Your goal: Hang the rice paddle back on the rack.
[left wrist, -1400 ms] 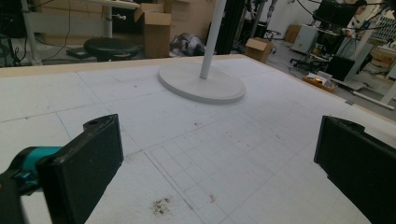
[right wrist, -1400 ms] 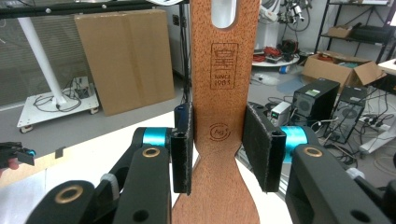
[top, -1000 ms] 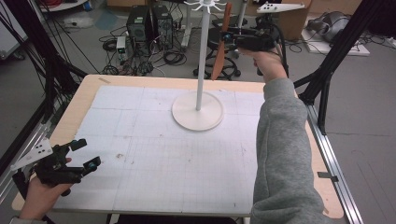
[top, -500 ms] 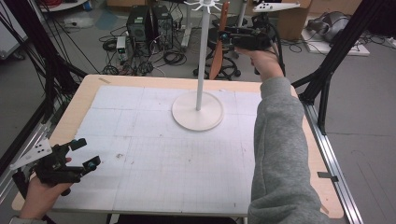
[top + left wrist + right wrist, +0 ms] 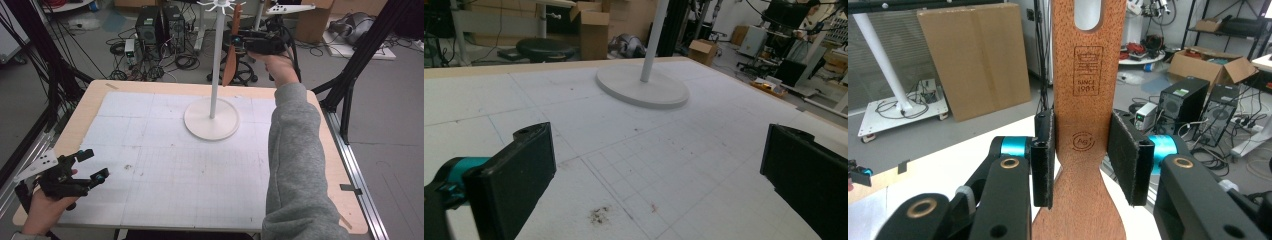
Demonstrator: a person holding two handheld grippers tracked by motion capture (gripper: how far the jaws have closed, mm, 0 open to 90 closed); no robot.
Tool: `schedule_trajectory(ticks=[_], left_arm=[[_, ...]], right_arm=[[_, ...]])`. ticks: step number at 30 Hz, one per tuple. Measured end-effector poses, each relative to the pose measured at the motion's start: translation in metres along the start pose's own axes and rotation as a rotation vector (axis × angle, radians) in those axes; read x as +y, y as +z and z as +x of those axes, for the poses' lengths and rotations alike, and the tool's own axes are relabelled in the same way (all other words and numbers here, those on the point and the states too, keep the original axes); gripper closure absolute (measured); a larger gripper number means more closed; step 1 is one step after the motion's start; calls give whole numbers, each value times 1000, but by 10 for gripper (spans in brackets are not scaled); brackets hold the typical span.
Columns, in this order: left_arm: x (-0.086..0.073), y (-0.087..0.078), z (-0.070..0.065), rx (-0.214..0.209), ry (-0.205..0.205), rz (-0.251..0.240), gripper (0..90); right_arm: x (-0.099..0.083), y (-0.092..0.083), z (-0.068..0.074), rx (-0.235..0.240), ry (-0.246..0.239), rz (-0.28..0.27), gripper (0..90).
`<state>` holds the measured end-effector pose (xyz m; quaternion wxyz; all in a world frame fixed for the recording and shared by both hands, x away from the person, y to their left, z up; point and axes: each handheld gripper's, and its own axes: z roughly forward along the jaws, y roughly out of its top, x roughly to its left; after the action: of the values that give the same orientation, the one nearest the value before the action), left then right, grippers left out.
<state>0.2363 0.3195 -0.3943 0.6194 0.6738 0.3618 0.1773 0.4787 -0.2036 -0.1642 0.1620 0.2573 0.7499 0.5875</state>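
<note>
I see a reddish-brown wooden spatula (image 5: 1089,100) with fine grain and a matt burned-in stamp, matt black fingers (image 5: 1043,160) with rough pads beside it, a smooth white stand (image 5: 211,118), and a matt white gridded mat (image 5: 165,165) over the pale wood table (image 5: 77,115).
</note>
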Motion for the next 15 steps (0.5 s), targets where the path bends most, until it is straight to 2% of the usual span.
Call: schedule_trajectory(ticks=[7,15], left_arm=[[0,-3,2,6,-4,-5,18],[1,-4,2,8,-9,-14,18]], right_arm=[[-2,5,2,-1,0,-3,648],[-1,6,6,-34,-15,-6,630]])
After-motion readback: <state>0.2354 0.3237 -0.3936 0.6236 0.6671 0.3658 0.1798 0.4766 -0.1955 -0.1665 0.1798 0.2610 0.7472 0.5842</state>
